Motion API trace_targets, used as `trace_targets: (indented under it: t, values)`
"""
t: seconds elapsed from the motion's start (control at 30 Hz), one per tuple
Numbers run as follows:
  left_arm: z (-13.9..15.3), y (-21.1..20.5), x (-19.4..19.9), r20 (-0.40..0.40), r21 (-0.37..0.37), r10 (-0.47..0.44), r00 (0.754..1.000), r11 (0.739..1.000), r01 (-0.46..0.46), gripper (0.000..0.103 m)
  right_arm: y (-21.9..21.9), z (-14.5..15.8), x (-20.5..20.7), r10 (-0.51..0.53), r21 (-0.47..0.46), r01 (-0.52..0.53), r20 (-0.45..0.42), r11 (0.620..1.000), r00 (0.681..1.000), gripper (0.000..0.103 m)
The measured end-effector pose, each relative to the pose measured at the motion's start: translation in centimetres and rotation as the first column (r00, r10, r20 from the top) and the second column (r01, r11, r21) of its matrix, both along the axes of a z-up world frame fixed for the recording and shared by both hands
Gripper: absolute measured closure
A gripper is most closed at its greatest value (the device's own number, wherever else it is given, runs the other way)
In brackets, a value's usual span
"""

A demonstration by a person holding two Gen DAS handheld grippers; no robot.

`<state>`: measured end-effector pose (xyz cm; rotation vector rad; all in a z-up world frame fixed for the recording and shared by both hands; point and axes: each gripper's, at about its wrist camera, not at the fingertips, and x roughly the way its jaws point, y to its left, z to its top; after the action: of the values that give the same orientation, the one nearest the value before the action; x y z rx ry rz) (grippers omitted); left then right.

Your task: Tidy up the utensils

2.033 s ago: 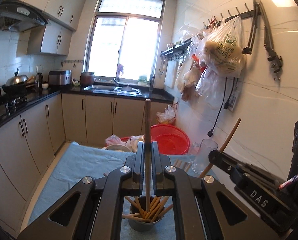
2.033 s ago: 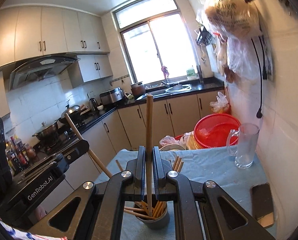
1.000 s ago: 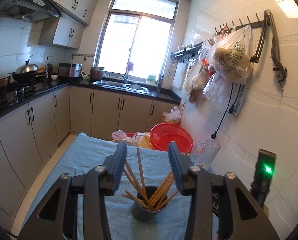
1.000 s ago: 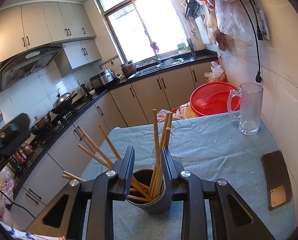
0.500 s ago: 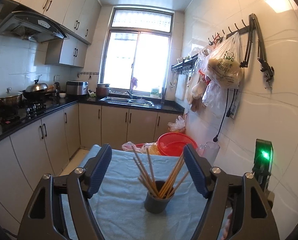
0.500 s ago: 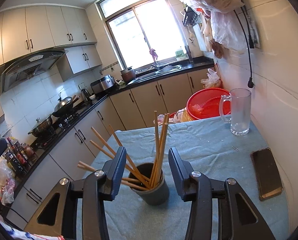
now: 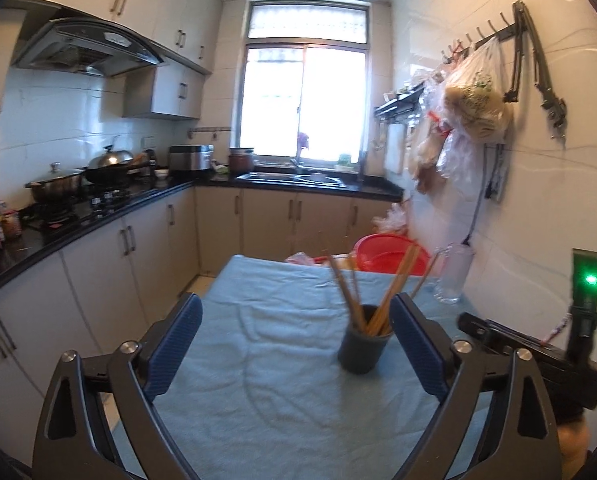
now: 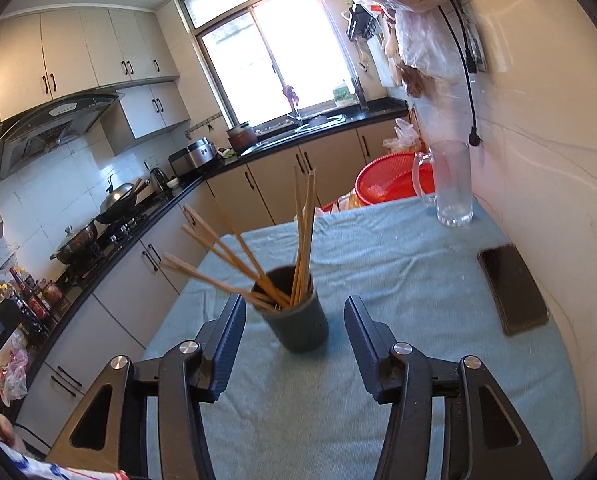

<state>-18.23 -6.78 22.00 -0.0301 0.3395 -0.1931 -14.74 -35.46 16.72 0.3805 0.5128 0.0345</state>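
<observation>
A dark grey cup [image 7: 363, 351] stands upright on the blue cloth [image 7: 266, 360] and holds several wooden chopsticks [image 7: 394, 292]. It also shows in the right wrist view [image 8: 298, 318], with the chopsticks [image 8: 304, 236] fanned out to the left and upward. My left gripper [image 7: 296, 316] is wide open and empty, pulled back from the cup. My right gripper [image 8: 294, 316] is open and empty, just in front of the cup. The right gripper's body [image 7: 538, 360] shows at the right of the left wrist view.
A glass mug [image 8: 452, 184] stands at the far right of the table by the tiled wall. A dark phone [image 8: 512, 294] lies flat on the cloth at right. A red basin [image 8: 390, 182] sits beyond the far table edge. Kitchen counters run along the left.
Both grippers let go of a chopstick into the cup, opened wide and drew back from it. The cup now looks further away in both views.
</observation>
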Motion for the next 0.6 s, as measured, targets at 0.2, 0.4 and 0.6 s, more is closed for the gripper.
trace_targets:
  t: [0.2,0.4,0.6]
  values:
    - [-0.6,1.5,-2.4,0.076,0.054,0.125,0.989,0.990,-0.129,0.000,1.7,-1.5,-2.2,-0.003,-0.013,0.002,-0.031,1.000,1.000,0.045]
    - [-0.3,2.2,-4.9,0.175,0.097,0.218,0.960,0.966,-0.238,0.000,2.8,-2.6,-4.0,-0.036,-0.034,0.034,-0.058,0.999,0.998,0.044]
    - [-0.7,2.9,-6.3,0.156,0.052,0.226,0.961,0.970,-0.237,0.000,3.4,-3.6,-5.4,-0.055,-0.050,0.051,-0.079,0.997,0.995,0.043]
